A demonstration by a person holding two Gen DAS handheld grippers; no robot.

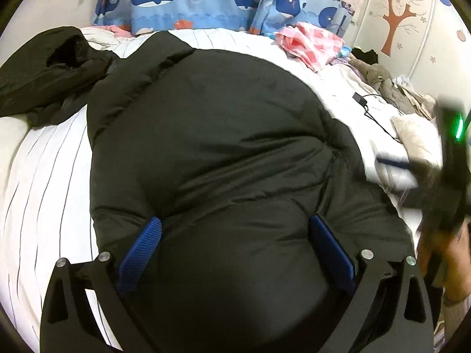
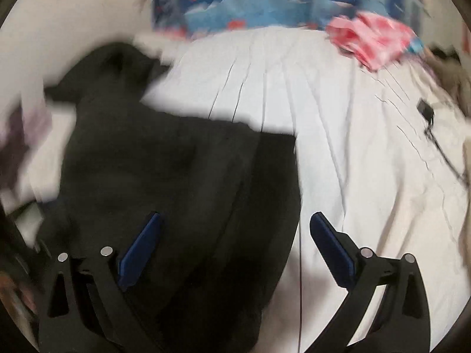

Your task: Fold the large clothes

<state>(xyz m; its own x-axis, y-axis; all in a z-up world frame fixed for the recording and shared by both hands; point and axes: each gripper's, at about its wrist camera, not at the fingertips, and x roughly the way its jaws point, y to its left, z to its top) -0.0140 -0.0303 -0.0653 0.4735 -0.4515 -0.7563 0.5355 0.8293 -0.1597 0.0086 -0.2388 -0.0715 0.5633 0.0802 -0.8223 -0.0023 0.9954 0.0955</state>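
A white striped bed [image 1: 44,176] carried a black puffy jacket [image 1: 212,135], another dark garment [image 1: 50,73], pink checked cloth [image 1: 312,44] and a black cable [image 1: 374,111].

The left gripper [image 1: 235,247] has its blue pads [image 1: 141,250] spread wide; the right gripper [image 2: 235,247] is likewise spread, blurred.

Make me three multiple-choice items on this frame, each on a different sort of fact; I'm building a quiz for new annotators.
1. Where does the pink checked cloth lie?
A. at the bed's far end, near the whale curtain
B. on the black puffy jacket
C. on the floor

2. What colour are the left gripper pads?
A. red
B. blue
C. green

3. How do the right gripper jaws stand?
A. clamped on the cloth
B. shut, empty
C. open

Key: A, it lies just below the curtain; B, both pads look blue; C, the fingers stand wide apart.
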